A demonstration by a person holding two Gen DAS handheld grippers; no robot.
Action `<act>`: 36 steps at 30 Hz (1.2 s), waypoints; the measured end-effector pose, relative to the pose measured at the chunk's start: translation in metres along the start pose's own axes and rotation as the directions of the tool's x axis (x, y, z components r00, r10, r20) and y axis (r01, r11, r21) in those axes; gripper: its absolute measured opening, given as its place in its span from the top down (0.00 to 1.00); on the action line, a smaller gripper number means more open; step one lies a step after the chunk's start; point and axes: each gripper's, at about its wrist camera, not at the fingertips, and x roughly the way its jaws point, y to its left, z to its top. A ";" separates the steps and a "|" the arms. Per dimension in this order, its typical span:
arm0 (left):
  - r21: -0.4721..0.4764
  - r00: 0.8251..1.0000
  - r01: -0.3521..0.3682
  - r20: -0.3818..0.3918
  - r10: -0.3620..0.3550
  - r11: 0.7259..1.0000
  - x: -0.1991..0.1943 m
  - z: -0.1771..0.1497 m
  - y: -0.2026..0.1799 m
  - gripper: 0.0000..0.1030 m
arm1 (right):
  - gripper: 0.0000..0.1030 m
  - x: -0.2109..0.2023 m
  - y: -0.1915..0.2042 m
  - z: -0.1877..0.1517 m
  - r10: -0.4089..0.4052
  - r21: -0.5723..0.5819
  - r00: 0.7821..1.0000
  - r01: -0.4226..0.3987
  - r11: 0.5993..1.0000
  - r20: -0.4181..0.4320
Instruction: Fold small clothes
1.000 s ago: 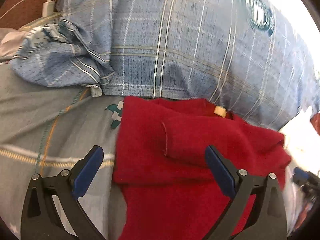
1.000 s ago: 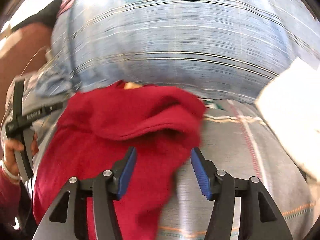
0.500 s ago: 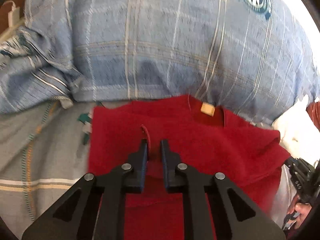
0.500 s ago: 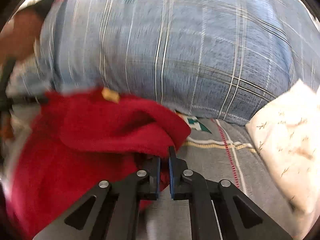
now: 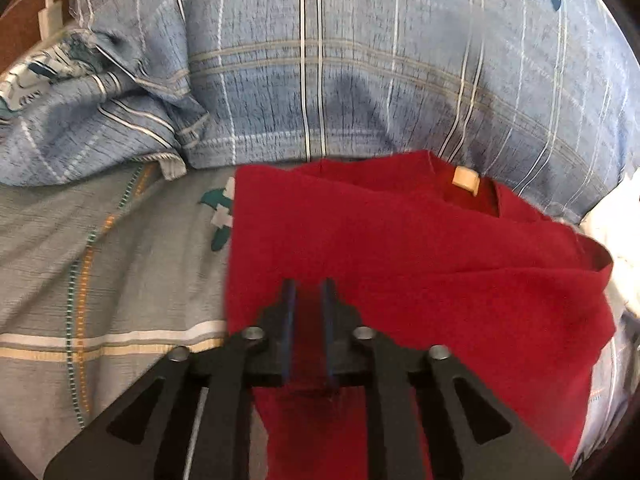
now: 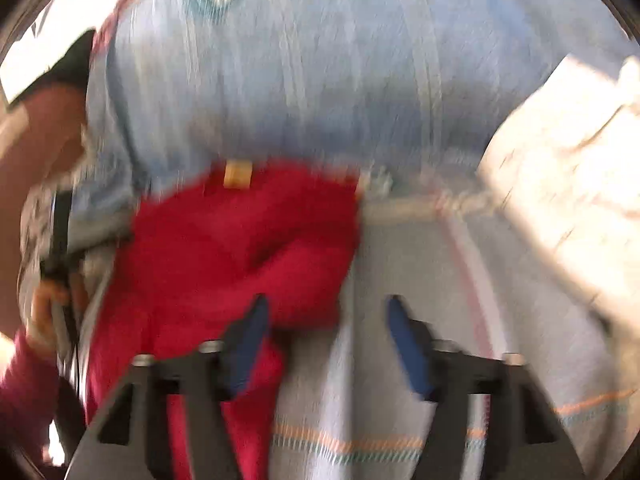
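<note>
A small red garment (image 5: 420, 264) with a tan neck label (image 5: 465, 180) lies on the grey striped bedsheet (image 5: 100, 280), its sleeves folded in. My left gripper (image 5: 308, 284) is shut on a fold of the red garment near its left side. In the blurred right wrist view the red garment (image 6: 224, 264) lies to the left, and my right gripper (image 6: 326, 304) is open over its right edge, holding nothing.
A large blue plaid pillow (image 5: 360, 60) lies right behind the garment. A white patterned pillow (image 6: 568, 176) is at the right. A white charger and cable (image 5: 50, 16) sit at the far left on brown wood.
My right gripper has let go of the garment's right side and opened. My left gripper stays shut on the fabric and has drawn back towards the near side. The right view is blurred by motion.
</note>
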 end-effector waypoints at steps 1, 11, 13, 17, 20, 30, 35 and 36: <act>-0.012 1.000 0.009 0.026 -0.009 1.000 -0.008 0.001 0.000 0.62 | 0.33 -0.001 -0.001 0.009 -0.019 0.007 0.999 0.018 1.000 0.035; 0.087 0.992 0.047 0.110 -0.056 0.995 -0.036 -0.005 -0.029 0.42 | 0.33 0.050 0.004 0.062 0.069 0.125 0.997 -0.063 0.990 -0.047; 0.081 0.994 0.020 0.109 -0.029 0.996 -0.028 -0.004 -0.026 0.42 | 0.33 0.060 0.009 0.071 -0.009 0.117 0.994 0.022 0.993 -0.107; 0.020 0.997 0.019 0.075 -0.021 1.000 -0.019 -0.007 -0.010 0.42 | 0.88 0.100 0.014 0.074 -0.094 0.033 0.960 0.107 0.994 -0.262; 0.021 0.997 -0.005 0.079 0.003 1.000 -0.020 -0.012 0.000 0.42 | 0.93 0.100 0.010 0.079 -0.057 0.037 0.974 0.067 0.997 -0.219; -0.041 0.996 0.013 0.089 -0.010 0.999 -0.022 -0.014 0.009 0.41 | 0.80 0.122 -0.015 0.081 -0.079 0.180 0.993 0.093 0.979 -0.084; -0.032 0.994 0.064 0.092 -0.061 0.997 -0.023 -0.016 0.016 0.31 | 0.40 0.072 -0.023 0.067 -0.006 0.179 1.000 0.011 0.984 -0.031; -0.035 0.993 0.086 0.088 -0.083 0.996 -0.021 -0.017 0.017 0.31 | 0.39 0.069 -0.021 0.069 -0.002 0.162 0.999 0.007 0.987 -0.033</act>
